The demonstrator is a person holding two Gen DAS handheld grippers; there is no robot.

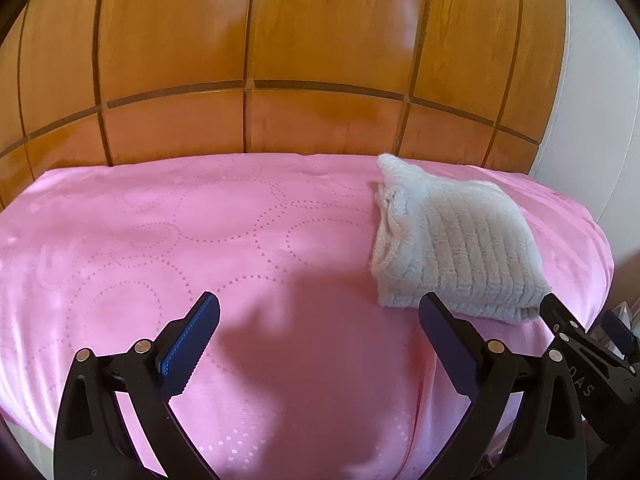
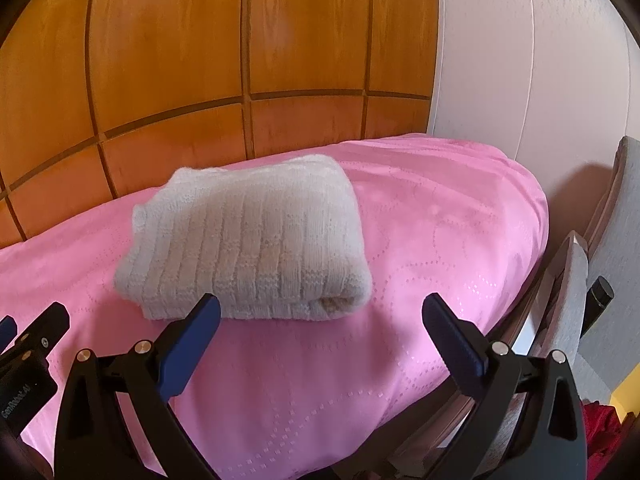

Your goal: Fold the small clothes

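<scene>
A white ribbed knit garment [image 2: 244, 240] lies folded into a thick, roughly square bundle on my pink cloth [image 2: 420, 248], near its far edge by the wood-panelled wall [image 2: 200, 60]. Its ribs run from near to far, and the rolled fold edge faces me. A loose end pokes out at the far left corner. My left gripper [image 1: 318, 320] and right gripper [image 2: 320, 320] both stand wide apart, holding nothing, just short of the bundle.
</scene>
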